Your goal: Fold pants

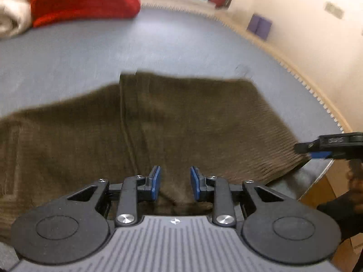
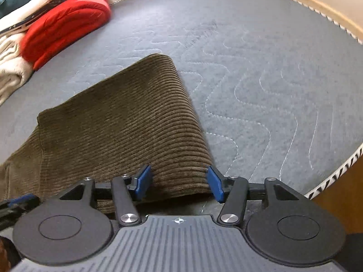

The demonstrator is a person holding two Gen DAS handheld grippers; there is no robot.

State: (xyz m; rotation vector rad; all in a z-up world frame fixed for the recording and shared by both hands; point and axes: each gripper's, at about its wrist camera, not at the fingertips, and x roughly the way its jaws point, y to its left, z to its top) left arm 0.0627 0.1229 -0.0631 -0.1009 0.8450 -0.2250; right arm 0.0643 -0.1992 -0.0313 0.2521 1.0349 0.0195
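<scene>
Brown corduroy pants [image 1: 181,124] folded flat on grey mattress [image 2: 272,79]. Left gripper [image 1: 175,182] fingers slightly apart, gripping nothing. Right gripper [image 2: 179,182] fingers wider, straddling pants edge, not clamped.

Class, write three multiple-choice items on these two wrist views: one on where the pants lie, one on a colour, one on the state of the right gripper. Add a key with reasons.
1. Where do the pants lie?
A. On the grey quilted mattress
B. On a wooden floor
C. Inside a basket

2. What colour is the folded item beside the cream fabric?
A. Purple
B. Red
C. Green

3. How does the right gripper stand?
A. Shut on the pants
B. Shut on nothing
C. Open, pads apart over the pants' edge

Key: A, the corduroy rests flat on the mattress; B, it shows bright red in both views; C, a wide gap separates the blue pads and neither presses the cloth.
</scene>
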